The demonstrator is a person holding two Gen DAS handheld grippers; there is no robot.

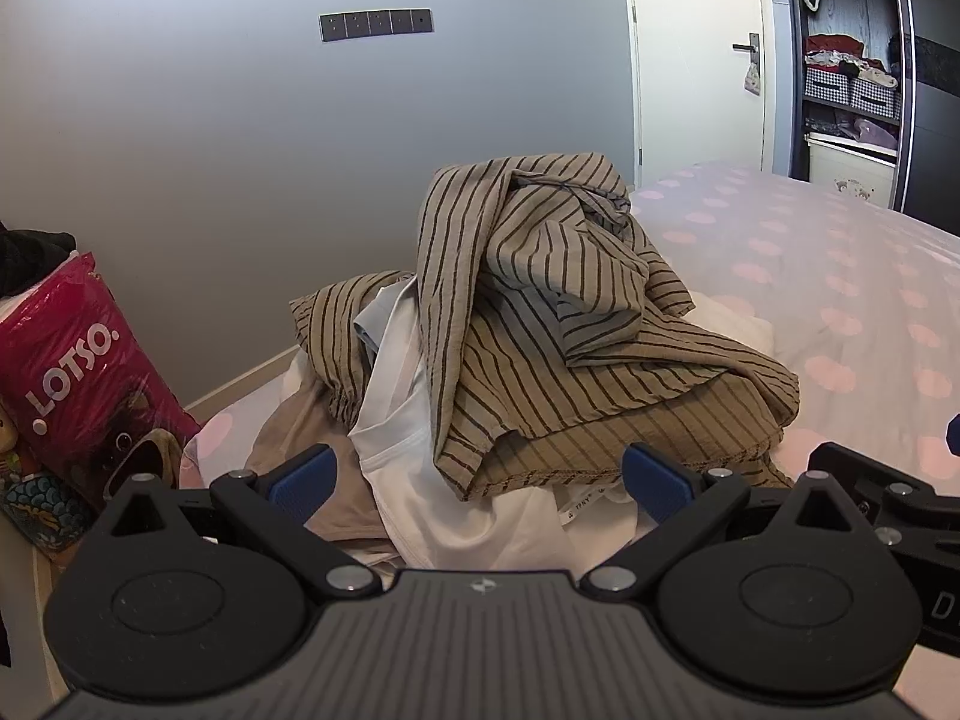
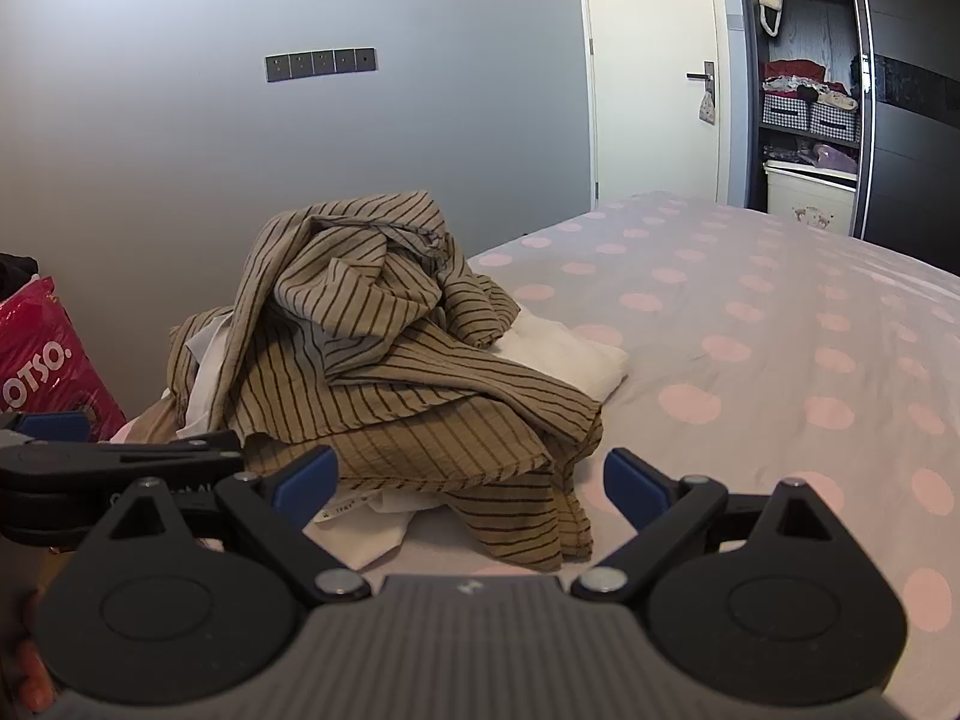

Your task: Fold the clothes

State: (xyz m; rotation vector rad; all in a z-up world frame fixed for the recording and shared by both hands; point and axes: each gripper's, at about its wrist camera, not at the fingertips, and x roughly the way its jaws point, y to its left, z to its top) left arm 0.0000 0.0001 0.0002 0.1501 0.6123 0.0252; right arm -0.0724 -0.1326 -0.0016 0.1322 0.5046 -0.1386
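Both sets of jaws stand wide apart and empty: the left gripper (image 1: 477, 474) and right gripper (image 2: 471, 480) hover side by side, just short of the clothes. The rumpled pile of striped tan clothes (image 1: 540, 324) sits over white garments (image 1: 456, 516) on the polka-dot bed (image 2: 750, 348), near the grey wall (image 1: 210, 150).

A plain grey wall (image 1: 210, 120) carries a dark switch panel (image 1: 375, 24). To its right stands a white door (image 1: 696, 60) with a lever handle – beyond it, an open wardrobe (image 2: 807, 90) with checked storage boxes. The bed (image 2: 750, 330) wears a pink-dotted sheet.
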